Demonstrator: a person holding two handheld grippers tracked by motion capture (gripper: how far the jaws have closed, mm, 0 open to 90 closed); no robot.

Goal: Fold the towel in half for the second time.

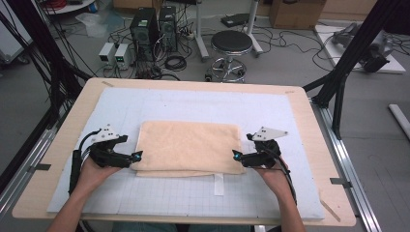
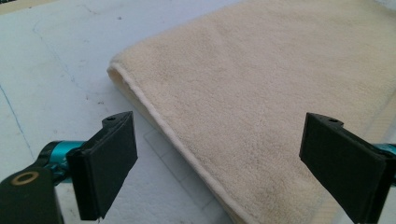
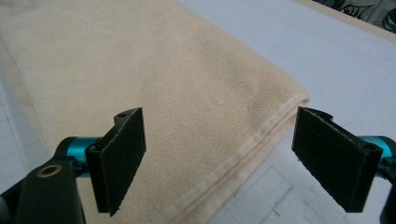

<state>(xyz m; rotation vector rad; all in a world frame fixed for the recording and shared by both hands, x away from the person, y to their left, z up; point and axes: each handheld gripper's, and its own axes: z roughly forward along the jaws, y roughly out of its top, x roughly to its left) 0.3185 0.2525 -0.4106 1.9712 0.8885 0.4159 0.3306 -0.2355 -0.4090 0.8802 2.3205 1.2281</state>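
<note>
Towel (image 1: 189, 146): folded, cream, flat on white mat (image 1: 193, 104) at desk (image 1: 309, 145) centre, long axis left-right. Left hand-held gripper (image 1: 137, 156) at towel's left near corner, right hand-held gripper (image 1: 236, 155) at right near corner; towel lies between them, equally near each. Both point inward, jaws wide, nothing held; towel edge under each gap, pads clear of cloth. White tag (image 1: 219, 183) pokes out at near edge. Layer count under fold unclear; towel's far side cut off in gripper views.

Folded towel (image 1: 189, 146) between two open hand-held grippers, left hand-held gripper (image 1: 139, 156), right hand-held gripper (image 1: 235, 154).
</note>
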